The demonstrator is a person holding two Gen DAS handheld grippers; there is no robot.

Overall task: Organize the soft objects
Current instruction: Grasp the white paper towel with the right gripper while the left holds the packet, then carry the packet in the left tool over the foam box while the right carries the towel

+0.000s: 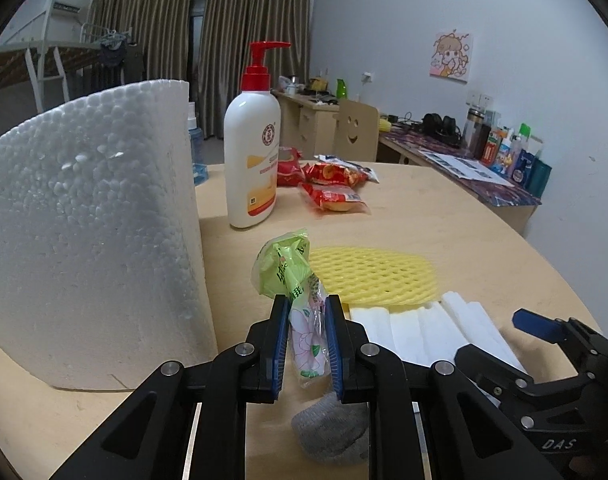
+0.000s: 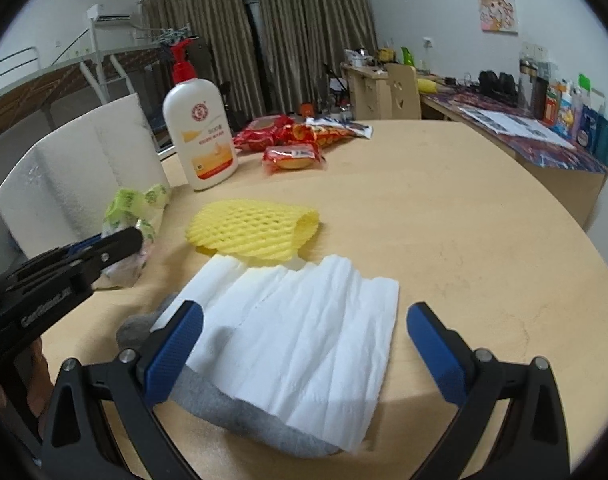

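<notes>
- Our left gripper point(image 1: 306, 340) is nearly shut, its two blue pads pressing from both sides on a tissue pack point(image 1: 296, 292) in green and floral plastic.
- The pack stands upright between those jaws; its green top sticks out beyond the fingertips, and its lower end hangs behind them, clear of the table point(image 1: 444, 232).
- Below the left jaws, under the pack, we see a grey sock point(image 1: 328, 432) lying on the table.
- Ahead of the left jaws and a little to their right lies a yellow foam net point(image 1: 372, 276), flat on the table.
- To the right of the left jaws is a white paper towel point(image 1: 436, 328), its far edge touching the net.
- To their left stands a white foam block point(image 1: 88, 232), upright and close by.
- Farther ahead stands a pump bottle point(image 1: 253, 152), with red snack packs point(image 1: 332, 184) beyond it to the right.
- Our right gripper point(image 2: 304, 344) is wide open and has hold of nothing.
- The paper towel point(image 2: 300, 332) lies between the right jaws, spread over the sock point(image 2: 240, 412); the left pad sits at the towel's edge, while the right pad stands apart from it, above bare table.
- Whether the left pad touches the towel we cannot tell.
- Ahead of the right jaws lies the net point(image 2: 252, 230); off to their left we see the left gripper point(image 2: 116, 242) with the pack point(image 2: 128, 216).
</notes>
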